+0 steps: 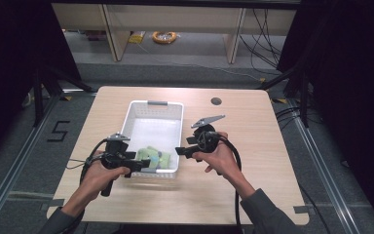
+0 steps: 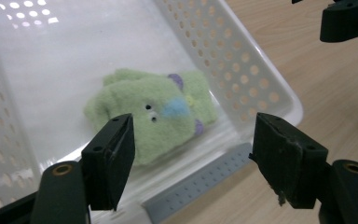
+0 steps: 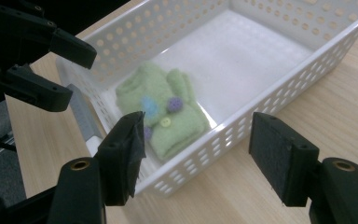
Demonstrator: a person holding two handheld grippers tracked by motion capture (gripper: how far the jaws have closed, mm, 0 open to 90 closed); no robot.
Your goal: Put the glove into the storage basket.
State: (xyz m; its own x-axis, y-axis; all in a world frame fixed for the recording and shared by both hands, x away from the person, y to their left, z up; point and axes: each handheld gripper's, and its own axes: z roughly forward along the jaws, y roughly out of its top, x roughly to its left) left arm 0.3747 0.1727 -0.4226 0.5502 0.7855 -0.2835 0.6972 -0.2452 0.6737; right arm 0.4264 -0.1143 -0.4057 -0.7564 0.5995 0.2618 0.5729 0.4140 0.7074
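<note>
Pale wooden bench (image 1: 253, 161) carries a white perforated plastic basket (image 1: 153, 105), and a folded green fleece mitten with blue and purple spots (image 1: 154, 157) lies in its near end. Left claw (image 1: 143, 165) hangs wide and empty over the near rim; right claw (image 1: 181, 151), also wide and empty, sits just outside the right wall. Judging by this, the release looks done: lift both straight up, clear of the rims. Bare bench lies open on either side.
</note>
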